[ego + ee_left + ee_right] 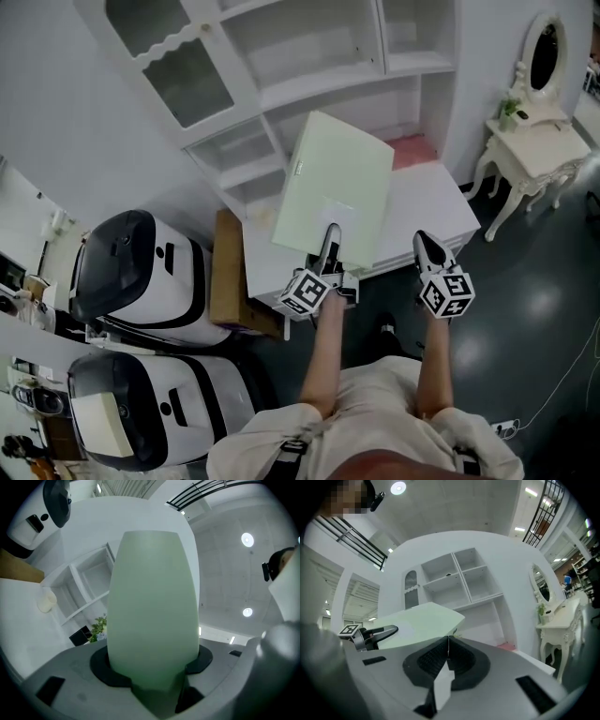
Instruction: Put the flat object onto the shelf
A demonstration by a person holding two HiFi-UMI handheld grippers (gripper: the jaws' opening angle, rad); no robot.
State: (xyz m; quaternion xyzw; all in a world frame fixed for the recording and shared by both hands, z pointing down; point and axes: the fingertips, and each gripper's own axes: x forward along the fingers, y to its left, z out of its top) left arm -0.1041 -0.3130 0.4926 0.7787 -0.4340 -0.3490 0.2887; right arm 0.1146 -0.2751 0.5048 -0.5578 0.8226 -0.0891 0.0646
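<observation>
A pale green flat board [337, 183] stands tilted up over the white table [441, 211], in front of the white shelf unit [309, 80]. My left gripper [330, 236] is shut on the board's near edge. In the left gripper view the board [152, 606] rises from between the jaws and fills the middle. My right gripper [427, 244] hangs to the right of the board, shut with nothing in it. In the right gripper view its pads [440, 656] meet, and the board [417, 623], the left gripper [377, 634] and the shelf unit [459, 583] lie ahead.
Two white and black machines [141, 272] [141, 412] stand at the left, with a brown box [230, 272] against the table's left side. A pink item [410, 150] lies at the table's back. A white dressing table [534, 141] with a mirror stands at the right on dark floor.
</observation>
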